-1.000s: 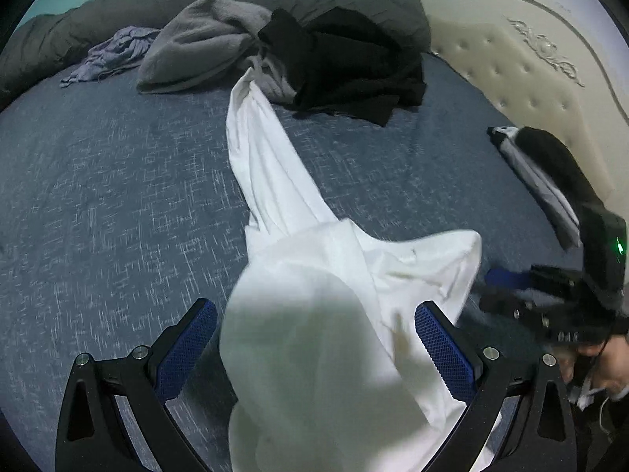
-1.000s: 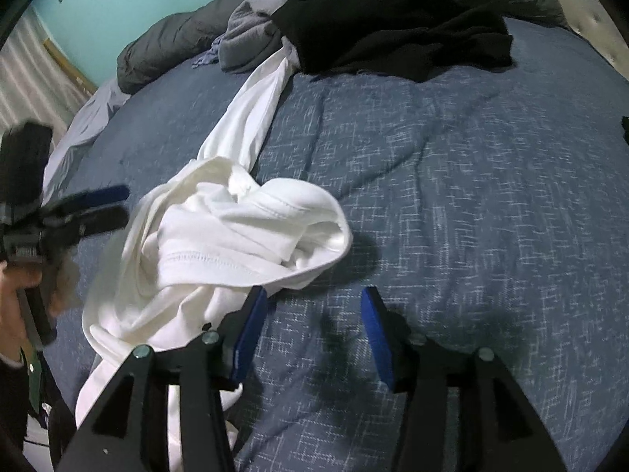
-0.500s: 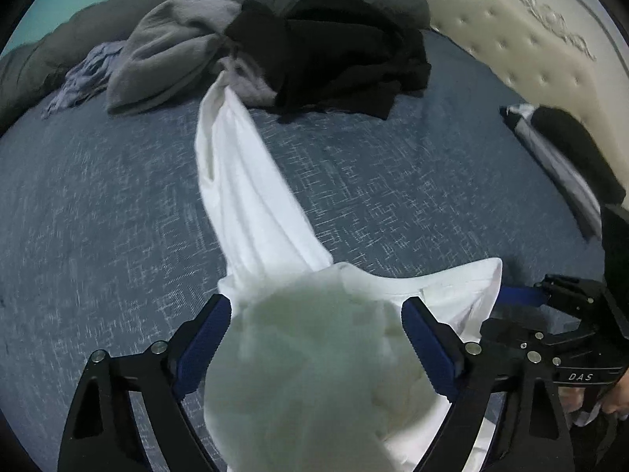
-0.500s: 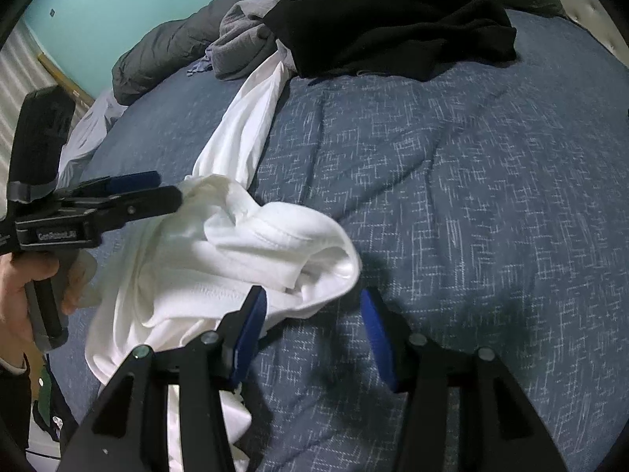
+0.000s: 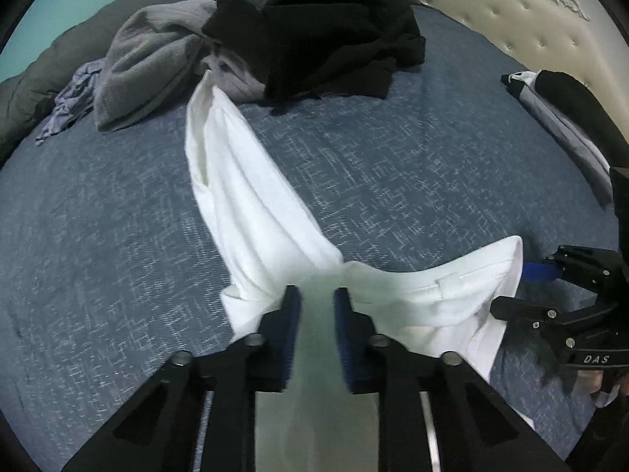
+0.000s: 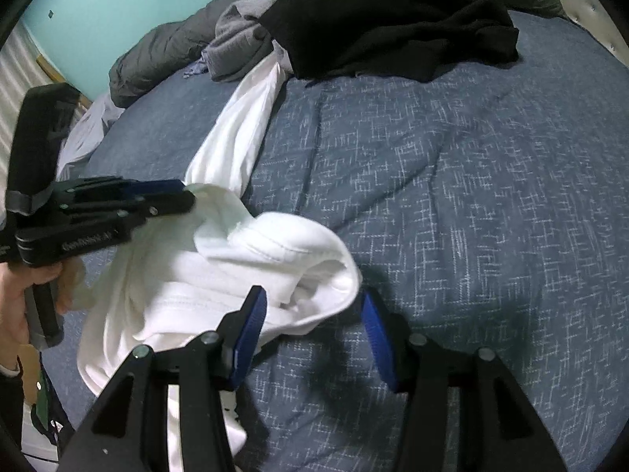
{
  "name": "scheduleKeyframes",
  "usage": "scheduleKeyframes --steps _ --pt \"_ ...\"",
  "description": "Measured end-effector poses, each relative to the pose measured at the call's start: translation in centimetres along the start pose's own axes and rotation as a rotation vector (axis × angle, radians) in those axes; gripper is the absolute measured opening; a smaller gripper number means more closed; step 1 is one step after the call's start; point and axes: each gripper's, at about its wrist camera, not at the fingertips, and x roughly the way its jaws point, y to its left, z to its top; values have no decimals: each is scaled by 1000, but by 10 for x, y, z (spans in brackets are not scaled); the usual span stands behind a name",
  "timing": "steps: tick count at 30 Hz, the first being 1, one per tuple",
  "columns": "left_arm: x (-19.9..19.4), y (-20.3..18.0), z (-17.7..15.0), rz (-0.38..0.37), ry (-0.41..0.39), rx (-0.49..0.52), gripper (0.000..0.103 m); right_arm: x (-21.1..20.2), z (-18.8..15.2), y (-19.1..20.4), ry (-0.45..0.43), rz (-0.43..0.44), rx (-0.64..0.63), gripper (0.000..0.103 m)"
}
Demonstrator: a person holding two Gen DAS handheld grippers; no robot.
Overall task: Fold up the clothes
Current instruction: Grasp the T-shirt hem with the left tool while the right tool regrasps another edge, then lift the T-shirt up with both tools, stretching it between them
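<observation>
Left tool (image 5: 317, 295) is clenching a bunched fold of the white garment (image 5: 251, 204), its jaws having just been closing, with soft white cloth pinched between the ribbed blue pads (image 5: 291, 314). Right tool (image 6: 312, 314) is standing released, its jaws apart, the rounded, stitched hem of the garment lying between them without either pad pressing on it. The garment is lying crumpled on the blue bedspread (image 6: 452, 181), a woven cover flecked with pale cross-hatching, and one long limp part is stretching away toward a heap of a grey fleecy garment (image 5: 149, 59) and a black garment (image 5: 326, 35). Where that far end finishes is hidden under the heap. A tufted cream headboard (image 5: 491, 11) is curving behind, and a folded dark and pale pile (image 5: 558, 110) beside it is hard to make out
</observation>
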Motion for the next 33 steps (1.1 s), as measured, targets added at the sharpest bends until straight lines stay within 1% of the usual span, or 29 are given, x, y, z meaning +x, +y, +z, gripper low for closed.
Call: scheduleKeyframes --steps 1,2,3,4,6,9,14,17,20,26,31,33 --pt "0 1 0 1 -1 2 14 1 0 0 0 -6 -4 48" --pt "0 1 0 0 -4 6 12 1 0 0 -2 -12 -10 39" --pt "0 2 -1 0 -6 10 9 1 0 1 -4 -17 -16 32" --pt "-1 2 -2 0 -7 14 8 1 1 1 -6 -22 -21 29" --pt "-3 5 -3 -5 -12 8 7 0 1 1 -13 -32 -31 13" --pt "-5 8 -5 -9 -15 -1 6 -5 1 0 -30 -44 -42 4" --pt "-18 13 -9 -2 -38 -6 6 -19 4 7 -86 -53 -77 3" --pt "-33 18 -11 12 -59 -11 5 -34 8 14 -137 -56 -94 2" --pt "-56 22 -15 26 -90 -20 5 -58 16 27 -191 -61 -126 2" --pt "-120 30 -29 50 -162 -51 5 -115 33 68 -288 -65 -202 2" --pt "-193 31 -37 62 -245 -76 5 -181 46 113 -388 -66 -265 2" --pt "-229 32 -39 72 -290 -85 5 -209 52 133 -424 -72 -298 2"
